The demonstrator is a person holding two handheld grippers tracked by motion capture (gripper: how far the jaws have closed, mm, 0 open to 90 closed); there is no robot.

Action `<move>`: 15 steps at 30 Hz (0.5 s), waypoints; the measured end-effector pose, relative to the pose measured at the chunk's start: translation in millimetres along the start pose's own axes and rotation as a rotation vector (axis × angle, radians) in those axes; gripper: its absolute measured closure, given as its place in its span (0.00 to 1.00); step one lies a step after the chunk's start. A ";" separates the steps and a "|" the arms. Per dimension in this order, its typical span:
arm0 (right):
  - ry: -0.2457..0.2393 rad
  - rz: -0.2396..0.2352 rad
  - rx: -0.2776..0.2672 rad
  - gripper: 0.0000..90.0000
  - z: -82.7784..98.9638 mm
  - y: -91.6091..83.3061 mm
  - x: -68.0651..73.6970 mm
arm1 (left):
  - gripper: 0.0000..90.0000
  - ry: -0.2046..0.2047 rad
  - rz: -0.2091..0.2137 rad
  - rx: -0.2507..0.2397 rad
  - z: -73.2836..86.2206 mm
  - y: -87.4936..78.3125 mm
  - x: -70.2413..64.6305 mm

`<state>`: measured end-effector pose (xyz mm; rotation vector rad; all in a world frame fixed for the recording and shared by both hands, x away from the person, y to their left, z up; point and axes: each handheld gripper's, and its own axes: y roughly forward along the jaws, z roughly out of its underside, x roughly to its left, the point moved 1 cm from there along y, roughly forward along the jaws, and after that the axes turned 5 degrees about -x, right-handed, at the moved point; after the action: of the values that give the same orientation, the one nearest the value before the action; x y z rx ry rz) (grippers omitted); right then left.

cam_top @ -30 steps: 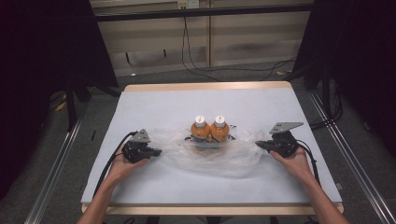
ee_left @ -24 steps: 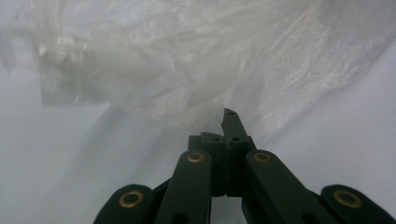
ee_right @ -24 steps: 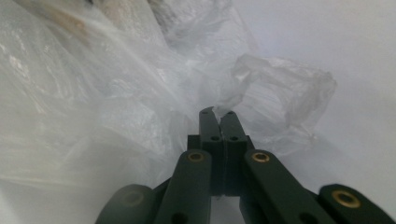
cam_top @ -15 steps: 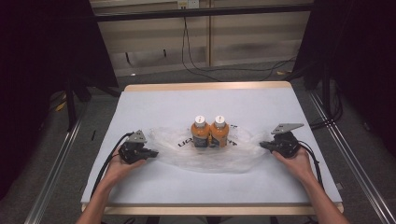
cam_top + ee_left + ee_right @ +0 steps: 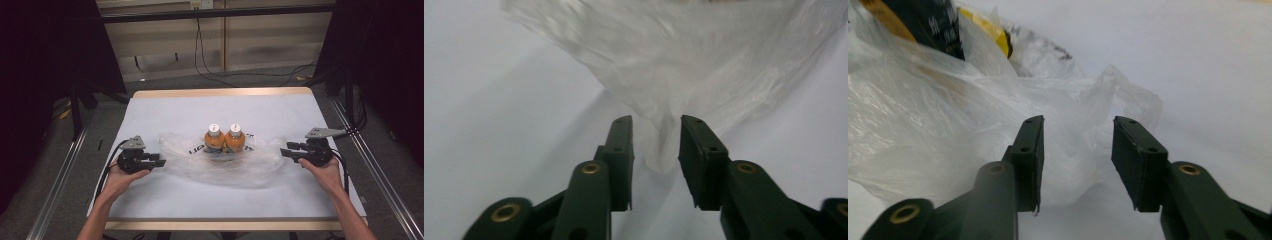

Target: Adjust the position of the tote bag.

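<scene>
Plastic bag between opening left hand-held gripper jaws

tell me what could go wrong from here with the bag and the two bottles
1. Both grippers have just been opening: the left gripper has a bag corner between its jaws, unpressed, so it may slip free.
2. The two orange bottles stand upright on the thin plastic; a tug on either side could topple them.
3. The right gripper faces crumpled film, so closing there may catch one loose layer and tear or stretch it.
</scene>
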<state>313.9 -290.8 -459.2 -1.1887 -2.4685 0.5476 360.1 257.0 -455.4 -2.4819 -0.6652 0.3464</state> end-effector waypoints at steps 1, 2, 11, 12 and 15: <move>0.009 0.008 -0.016 0.59 -1.9 -3.9 -1.0 | 0.69 -0.003 -0.003 -0.017 -1.9 -4.7 0.0; 0.012 0.017 -0.028 0.56 -3.9 -7.7 -2.2 | 0.68 -0.003 0.000 -0.031 -3.7 -9.6 1.2; -0.006 0.001 -0.100 0.57 -23.3 -22.9 4.6 | 0.61 0.004 0.015 -0.115 -22.0 -25.6 -6.6; -0.017 -0.014 -0.101 0.60 -25.7 -21.6 8.3 | 0.61 0.013 0.022 -0.110 -24.2 -24.5 -8.5; -0.052 -0.059 -0.086 0.70 -32.1 -14.6 18.9 | 0.62 0.054 0.023 -0.096 -32.9 -20.6 -15.4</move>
<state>308.0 -278.1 -421.8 -1.1430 -2.5860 0.4655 351.4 249.7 -415.3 -2.5818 -0.6455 0.2606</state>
